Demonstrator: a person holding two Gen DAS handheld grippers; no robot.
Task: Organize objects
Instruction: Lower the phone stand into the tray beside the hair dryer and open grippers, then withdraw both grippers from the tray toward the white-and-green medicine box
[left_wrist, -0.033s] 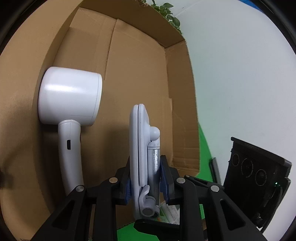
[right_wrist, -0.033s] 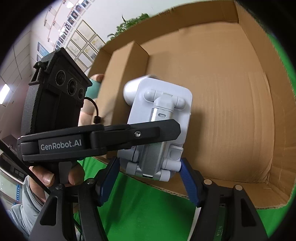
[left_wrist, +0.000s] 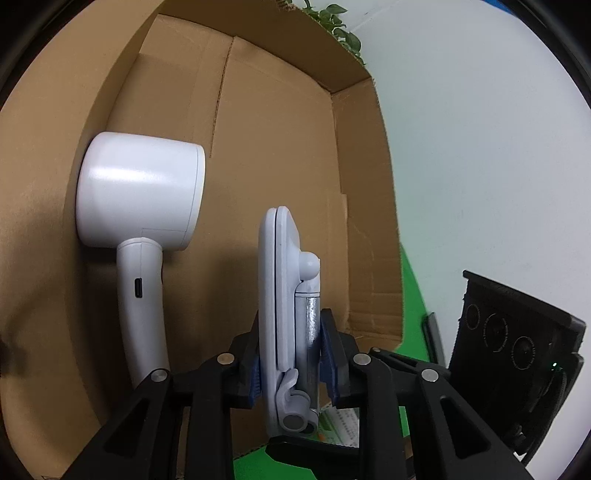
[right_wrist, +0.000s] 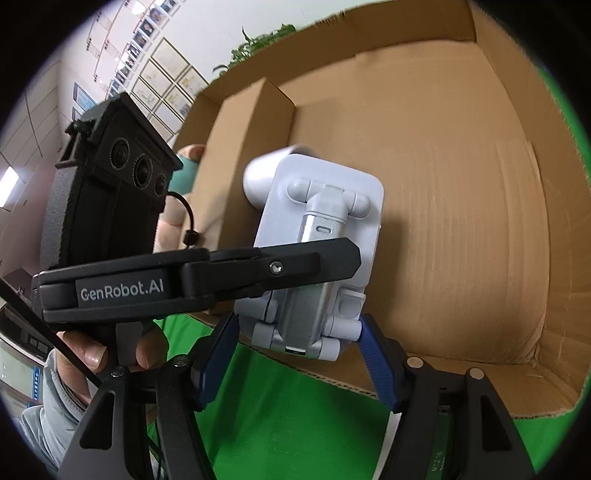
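Observation:
A folded white phone stand (left_wrist: 277, 295) with a metal arm is held edge-on over an open cardboard box (left_wrist: 280, 122), and my left gripper (left_wrist: 291, 332) is shut on its flat sides. In the right wrist view the left gripper (right_wrist: 343, 258) reaches in from the left across the phone stand (right_wrist: 364, 251). My right gripper (right_wrist: 299, 332) has its blue pads against the two side edges of the stand's lower end. A white handheld device (left_wrist: 140, 188) with a round head lies in the box behind the stand. Only its head (right_wrist: 258, 173) shows in the right wrist view.
The cardboard box (right_wrist: 461, 184) lies on a green surface (right_wrist: 295, 406), with its walls close around the stand. A person's hand (right_wrist: 85, 354) holds the left gripper's handle. The right gripper's black camera housing (left_wrist: 517, 350) stands at the right. A plant (left_wrist: 332, 22) shows beyond the box.

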